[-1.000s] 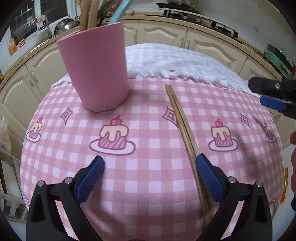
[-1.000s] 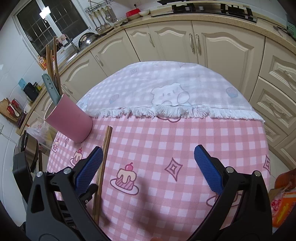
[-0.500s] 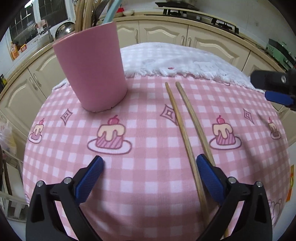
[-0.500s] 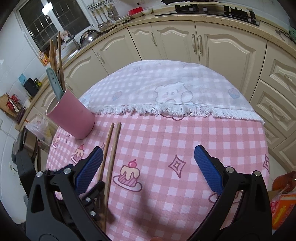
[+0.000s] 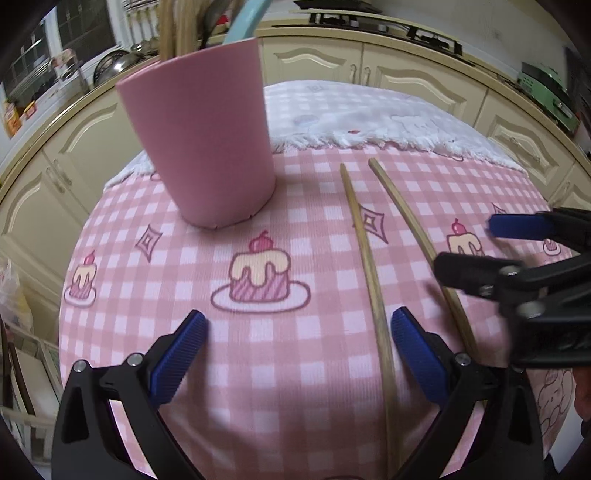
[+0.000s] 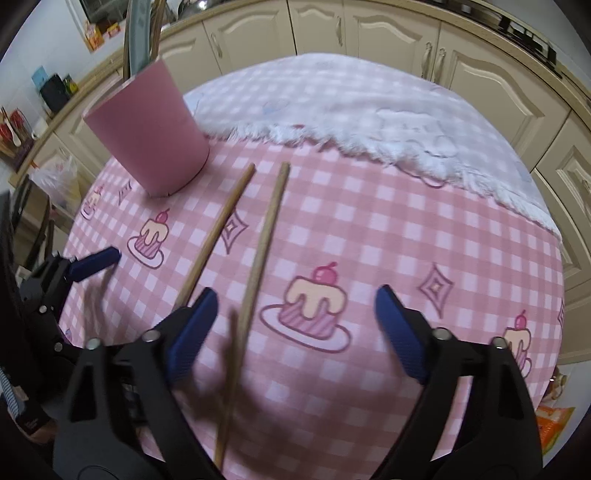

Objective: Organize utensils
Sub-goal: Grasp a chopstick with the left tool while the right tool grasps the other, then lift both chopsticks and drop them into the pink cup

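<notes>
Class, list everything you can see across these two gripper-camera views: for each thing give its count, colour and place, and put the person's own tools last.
pink cup: one, pink, upright at the table's left, holding utensils
utensils in the cup: several, wooden sticks and a light blue handle, standing up
chopsticks: two, wooden, lying apart on the pink cloth right of the cup
pink cloth: one, pink check with cake drawings, near part of the table
white cloth: one, pale check with fringe, far part
cabinets: cream, behind the table
left gripper: black with blue pads, open, one chopstick between them
right gripper: black with blue pads, open but just been closing, other chopstick between them
</notes>
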